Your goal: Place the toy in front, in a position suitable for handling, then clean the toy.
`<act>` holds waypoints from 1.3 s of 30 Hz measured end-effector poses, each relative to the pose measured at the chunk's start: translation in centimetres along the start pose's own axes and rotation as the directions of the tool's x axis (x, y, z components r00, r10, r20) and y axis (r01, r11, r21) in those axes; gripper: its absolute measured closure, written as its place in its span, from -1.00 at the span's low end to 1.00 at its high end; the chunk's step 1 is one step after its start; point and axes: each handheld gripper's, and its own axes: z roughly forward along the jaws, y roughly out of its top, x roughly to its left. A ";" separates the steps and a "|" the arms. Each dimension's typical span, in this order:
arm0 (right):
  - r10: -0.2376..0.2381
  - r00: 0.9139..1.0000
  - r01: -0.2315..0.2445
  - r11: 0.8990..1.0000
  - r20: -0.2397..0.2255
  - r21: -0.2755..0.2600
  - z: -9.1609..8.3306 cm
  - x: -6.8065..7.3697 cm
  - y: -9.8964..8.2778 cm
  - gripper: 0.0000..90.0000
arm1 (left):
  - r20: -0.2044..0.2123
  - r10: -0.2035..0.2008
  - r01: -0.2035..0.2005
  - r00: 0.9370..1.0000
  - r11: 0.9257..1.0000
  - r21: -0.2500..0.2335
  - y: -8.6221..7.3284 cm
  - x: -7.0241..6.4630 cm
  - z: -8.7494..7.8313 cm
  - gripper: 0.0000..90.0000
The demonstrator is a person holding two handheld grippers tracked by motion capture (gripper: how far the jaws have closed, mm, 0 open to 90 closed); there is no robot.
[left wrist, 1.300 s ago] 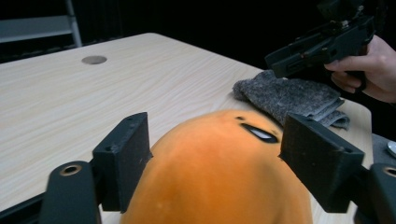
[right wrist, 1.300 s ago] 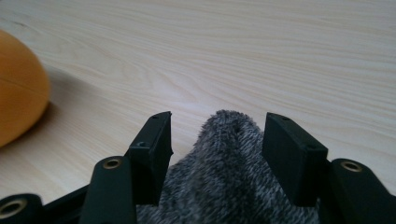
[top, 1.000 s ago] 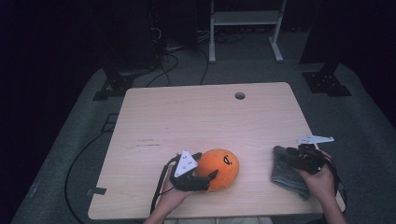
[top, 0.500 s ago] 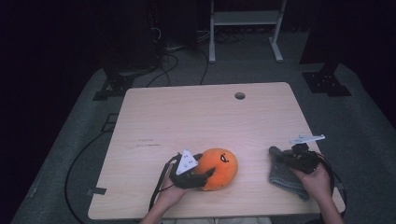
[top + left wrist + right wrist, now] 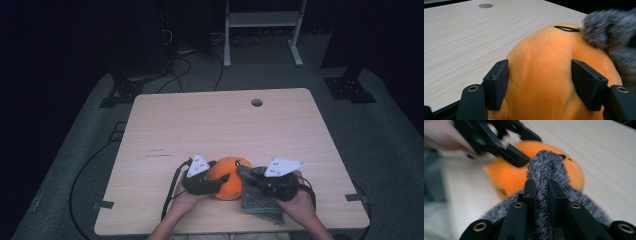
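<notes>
Right now your left gripper (image 5: 212, 181) has its fingers (image 5: 497, 83) pressed against both flanks of the orange plush ball (image 5: 228, 176), about half closed around its width; the left gripper view shows the fabric bulging between the two black pads. That grip had only just tightened, with the ball between the fingers throughout. The ball sits on the worktop (image 5: 220, 125) close to its near edge, roughly midway between your two hands, with a small black stitched mark on its upper side.

Your right gripper (image 5: 257, 182) is pinched almost fully closed on a fold of the grey fuzzy cloth (image 5: 260, 200). In the right gripper view the fingers (image 5: 530, 192) squeeze a ridge of the fabric that stands up between them, and that ridge lies against the side of the ball. Seen from the high view, the cloth trails from the ball's right side down toward the near edge of the worktop, under your right hand (image 5: 300, 202). These fingers closed down on the cloth a moment ago.

Both grippers sit just beside each other, one on either side of the ball. Farther back, a round hole (image 5: 257, 102) sits in the wood.
</notes>
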 end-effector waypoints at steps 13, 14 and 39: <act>0.022 0.999 -0.022 1.000 -0.036 -0.020 -0.1 0.1 -0.4 0.76 | 0.021 -0.024 0.024 1.000 1.000 0.003 -0.1 0.4 0.0 -0.30; 0.028 0.999 -0.028 0.999 -0.018 -0.017 0.0 -0.1 -0.4 0.76 | 0.020 -0.025 0.025 0.999 1.000 0.002 -0.1 0.4 0.0 -0.30; 0.112 0.994 -0.112 0.994 0.017 -0.009 -0.2 -1.8 -1.2 0.77 | 0.022 -0.014 0.014 1.000 1.000 -0.001 -0.2 0.1 0.1 -0.35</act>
